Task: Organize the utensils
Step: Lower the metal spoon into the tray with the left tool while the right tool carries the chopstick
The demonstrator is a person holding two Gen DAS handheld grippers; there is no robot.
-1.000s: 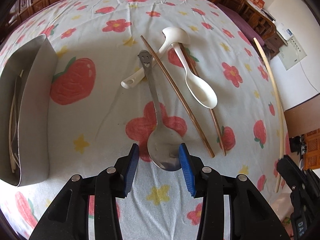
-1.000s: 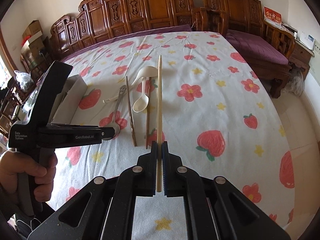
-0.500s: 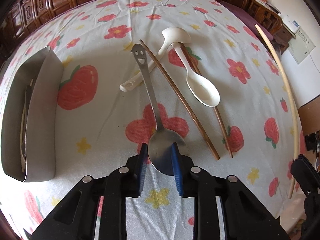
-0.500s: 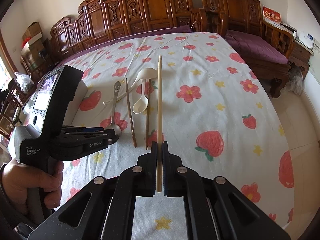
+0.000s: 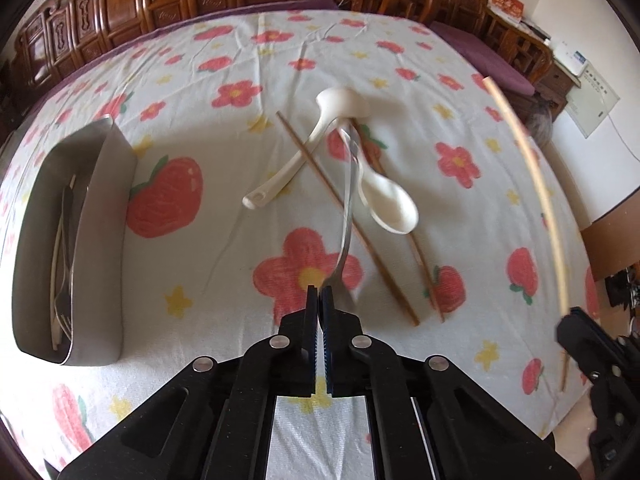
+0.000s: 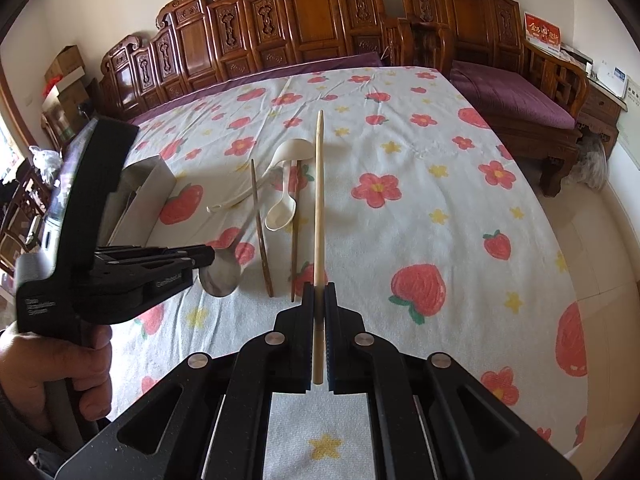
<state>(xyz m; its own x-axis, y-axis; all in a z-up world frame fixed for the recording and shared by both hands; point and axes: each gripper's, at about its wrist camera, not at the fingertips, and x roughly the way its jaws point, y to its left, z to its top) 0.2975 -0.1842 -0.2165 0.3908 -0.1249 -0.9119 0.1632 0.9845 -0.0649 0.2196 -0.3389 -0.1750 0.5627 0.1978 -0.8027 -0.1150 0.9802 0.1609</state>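
My left gripper (image 5: pixel 320 289) is shut on the bowl of a metal spoon (image 5: pixel 347 216), lifted off the cloth with its handle pointing away; the spoon bowl also shows in the right wrist view (image 6: pixel 221 276). My right gripper (image 6: pixel 319 286) is shut on a pale chopstick (image 6: pixel 319 200) held above the cloth, also seen at the right of the left wrist view (image 5: pixel 536 176). Two brown chopsticks (image 5: pixel 344 216), a white ladle (image 5: pixel 312 144) and a white spoon (image 5: pixel 388 200) lie on the flowered tablecloth. A metal tray (image 5: pixel 100 248) at the left holds several utensils.
Carved wooden benches (image 6: pixel 320 28) with purple cushions stand behind and right of the table. The table's right edge (image 6: pixel 552 240) drops to a tiled floor. The left gripper's body and the hand (image 6: pixel 52 364) fill the left of the right wrist view.
My left gripper closed on the metal spoon's bowl and lifted it off the cloth, the handle swinging right. My right gripper kept holding the pale chopstick.
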